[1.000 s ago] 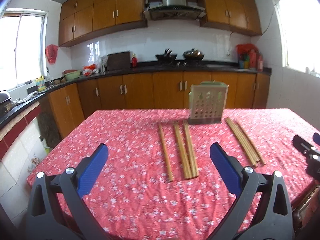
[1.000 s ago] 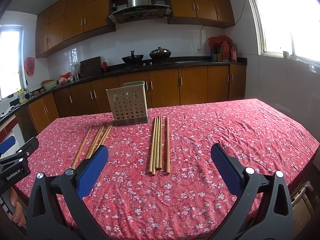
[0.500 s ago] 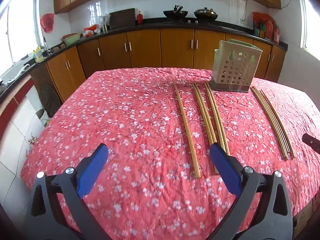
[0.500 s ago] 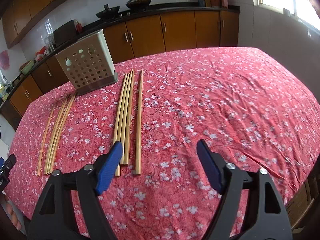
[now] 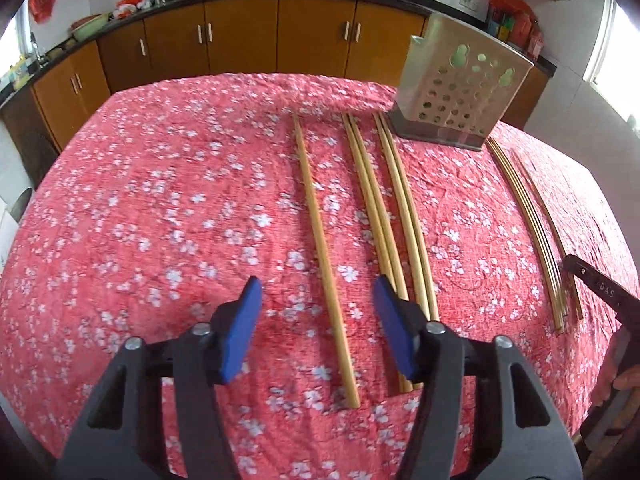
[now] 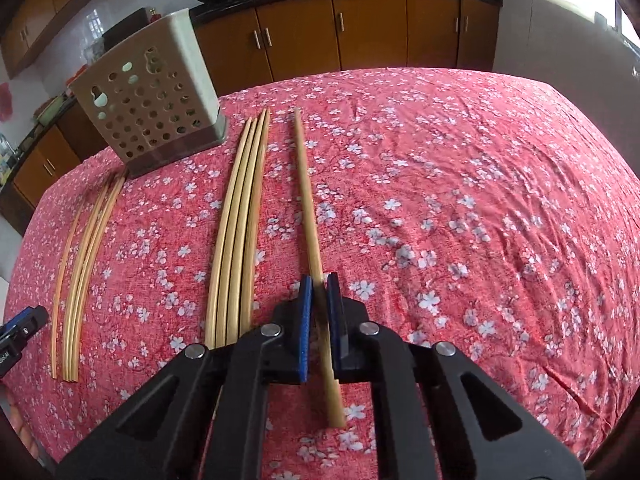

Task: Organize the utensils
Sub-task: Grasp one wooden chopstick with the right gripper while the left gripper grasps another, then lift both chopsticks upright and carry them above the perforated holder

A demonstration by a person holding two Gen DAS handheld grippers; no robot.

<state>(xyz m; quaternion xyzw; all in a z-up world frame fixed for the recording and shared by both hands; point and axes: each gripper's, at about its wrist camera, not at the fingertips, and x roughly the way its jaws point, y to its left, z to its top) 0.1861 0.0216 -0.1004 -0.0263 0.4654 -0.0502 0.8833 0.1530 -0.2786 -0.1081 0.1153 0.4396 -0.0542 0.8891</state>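
Observation:
Wooden chopsticks lie on a red floral tablecloth in front of a perforated beige utensil holder (image 5: 460,80), which also shows in the right wrist view (image 6: 148,108). My left gripper (image 5: 318,314) is open low over the cloth, with a single chopstick (image 5: 320,232) between its blue pads. Two chopstick pairs (image 5: 390,220) lie just right of it. My right gripper (image 6: 320,312) is shut on a single chopstick (image 6: 306,184) near its close end. A bundle of several chopsticks (image 6: 240,224) lies left of it.
Another chopstick group (image 6: 84,256) lies at the far left in the right wrist view; the same kind of bundle (image 5: 532,224) lies right in the left wrist view. Kitchen cabinets (image 5: 240,40) stand beyond the table's far edge. The tablecloth (image 6: 480,200) stretches to the right.
Both grippers dropped toward the table and moved forward. The left jaws narrowed around a single chopstick. The right jaws closed on the single chopstick.

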